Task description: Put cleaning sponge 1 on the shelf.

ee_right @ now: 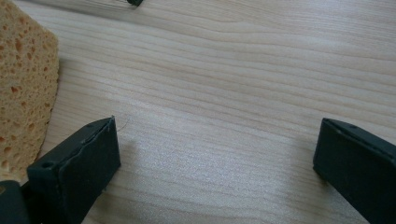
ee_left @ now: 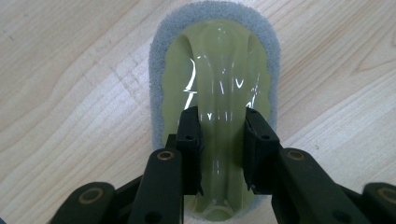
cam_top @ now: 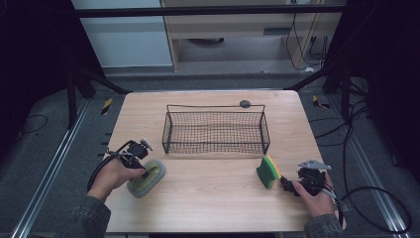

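A scrubbing pad with a grey sponge base and a glossy pale green handle point(cam_top: 153, 174) point(ee_left: 219, 70) lies flat on the wooden table point(cam_top: 213, 193) at the front left. My left gripper point(cam_top: 142, 171) point(ee_left: 223, 130) is shut on that handle, one pad pressing each side of its narrow ridge. At the front right a yellow sponge with a green scouring side point(cam_top: 268, 171) point(ee_right: 23, 84) stands on its edge. My right gripper point(cam_top: 286, 184) point(ee_right: 217, 135) rests just right of it, open wide over bare wood, with the sponge outside its left jaw.
A black wire basket point(cam_top: 215, 106) stands mid-table behind both sponges, with nothing inside it. A small dark round thing point(cam_top: 245, 103) sits at its far rim. Cables trail off the table's right edge, and dark floor lies around the table.
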